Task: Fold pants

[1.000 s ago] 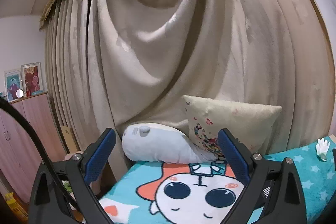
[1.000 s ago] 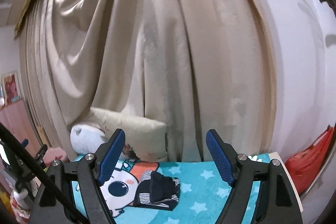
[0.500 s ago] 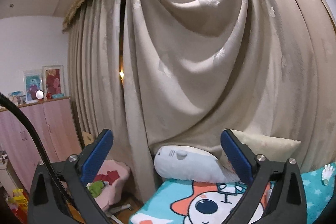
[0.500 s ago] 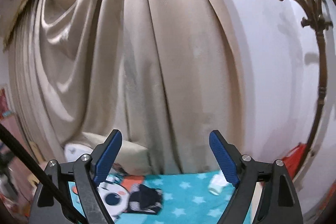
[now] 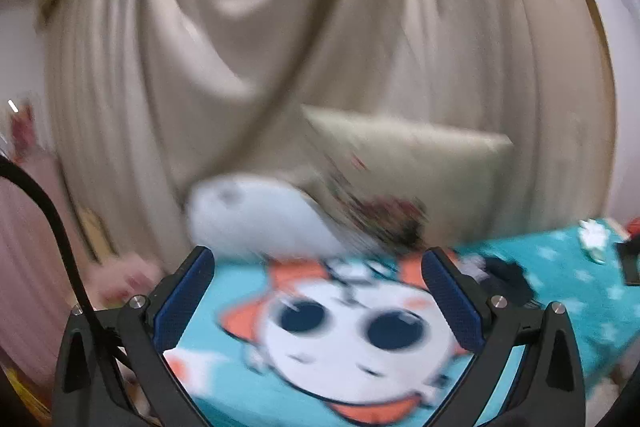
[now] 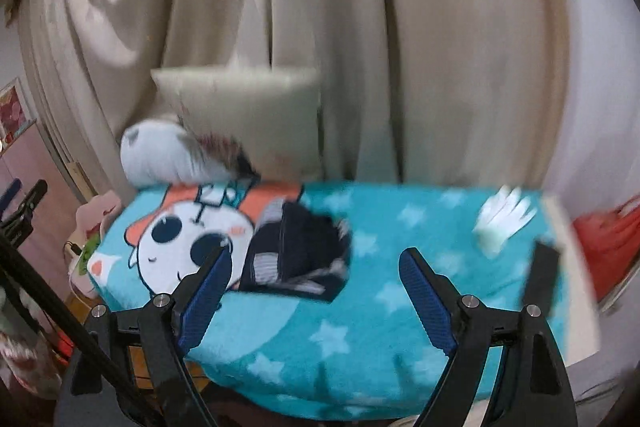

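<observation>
Two grippers, both gaping with nothing between the blue pads: left gripper (image 5: 316, 291) above the cartoon face on the teal star blanket (image 6: 360, 327), right gripper (image 6: 316, 279) just short of the dark folded pants (image 6: 300, 247). Pants lying on blanket, beside cartoon face, below cream pillow (image 6: 244, 107).

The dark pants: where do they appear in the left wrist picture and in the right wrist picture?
Left wrist: dark pants at right of centre, blurred, partly behind the right blue pad.
Right wrist: pants just left of centre, bunched on the teal blanket.
Shared landmark: the cartoon face printed on the blanket, beside the pants.
</observation>
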A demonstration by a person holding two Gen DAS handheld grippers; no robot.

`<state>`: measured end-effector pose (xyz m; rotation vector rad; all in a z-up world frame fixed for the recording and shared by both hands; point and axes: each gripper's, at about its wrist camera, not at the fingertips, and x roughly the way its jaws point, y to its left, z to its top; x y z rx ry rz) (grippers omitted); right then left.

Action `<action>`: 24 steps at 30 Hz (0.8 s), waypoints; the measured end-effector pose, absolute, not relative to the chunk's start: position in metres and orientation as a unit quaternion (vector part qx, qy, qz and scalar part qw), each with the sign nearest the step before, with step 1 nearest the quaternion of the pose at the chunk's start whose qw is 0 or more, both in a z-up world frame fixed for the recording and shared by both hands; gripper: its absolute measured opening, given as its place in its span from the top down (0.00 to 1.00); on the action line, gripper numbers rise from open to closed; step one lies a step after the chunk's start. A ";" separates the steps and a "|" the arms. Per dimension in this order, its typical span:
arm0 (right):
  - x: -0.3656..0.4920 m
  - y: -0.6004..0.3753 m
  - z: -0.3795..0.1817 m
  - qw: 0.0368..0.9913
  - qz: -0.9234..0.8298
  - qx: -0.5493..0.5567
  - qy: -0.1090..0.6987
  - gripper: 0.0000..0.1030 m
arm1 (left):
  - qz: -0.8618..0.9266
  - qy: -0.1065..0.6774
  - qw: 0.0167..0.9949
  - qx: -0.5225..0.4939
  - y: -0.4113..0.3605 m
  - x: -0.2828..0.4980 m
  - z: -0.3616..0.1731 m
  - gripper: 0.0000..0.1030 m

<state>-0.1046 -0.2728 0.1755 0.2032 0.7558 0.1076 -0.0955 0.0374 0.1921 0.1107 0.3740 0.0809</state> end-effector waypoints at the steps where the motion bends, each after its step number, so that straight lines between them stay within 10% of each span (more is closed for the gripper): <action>1: -0.097 -0.272 0.155 0.919 0.043 0.111 0.376 0.14 | 0.027 0.206 0.977 0.041 0.031 -0.085 0.178 0.00; 10: -0.053 -0.285 0.038 0.877 -0.031 0.179 0.445 0.14 | 0.016 0.287 0.958 0.012 -0.010 -0.028 0.104 0.00; 24: 0.006 -0.264 0.015 0.875 -0.030 0.117 0.468 0.14 | 0.007 0.323 0.946 0.025 -0.034 0.027 0.064 0.00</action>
